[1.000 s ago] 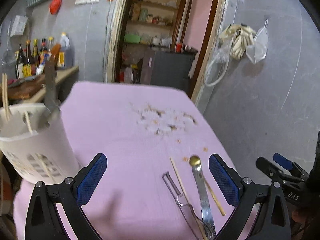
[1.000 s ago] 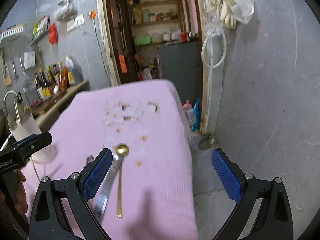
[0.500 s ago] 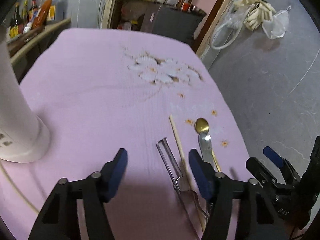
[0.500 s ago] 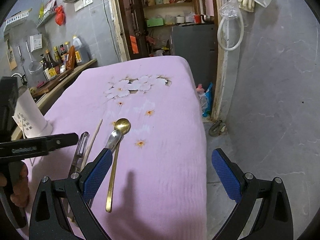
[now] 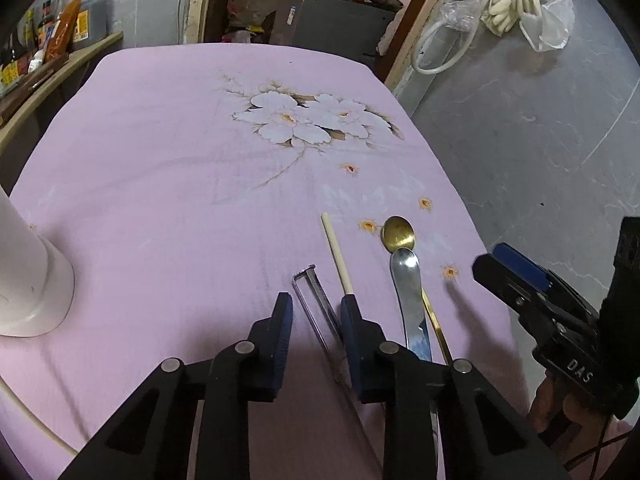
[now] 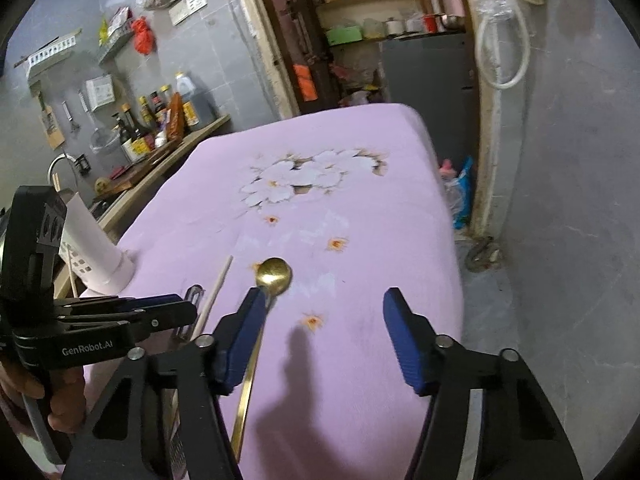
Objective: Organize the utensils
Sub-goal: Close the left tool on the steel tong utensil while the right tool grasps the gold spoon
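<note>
The slim metal peeler (image 5: 316, 304) lies on the pink flowered tablecloth (image 5: 168, 184), beside the pale wooden chopstick (image 5: 337, 254), steel spoon (image 5: 410, 300) and gold spoon (image 5: 398, 232). You're at the pickup: your left gripper (image 5: 316, 312) has just been closing, its jaws astride the peeler but not yet pinching. Next, squeeze without catching the chopstick. Your right gripper (image 6: 324, 320), also just closing, stands half-spread, empty, beside the gold spoon. Only the right view shows the white slotted holder (image 6: 96, 256) with its openings.

Sauce bottles (image 6: 160, 120) line the counter (image 6: 168, 160) beside the floral pink cloth (image 5: 180, 160).
</note>
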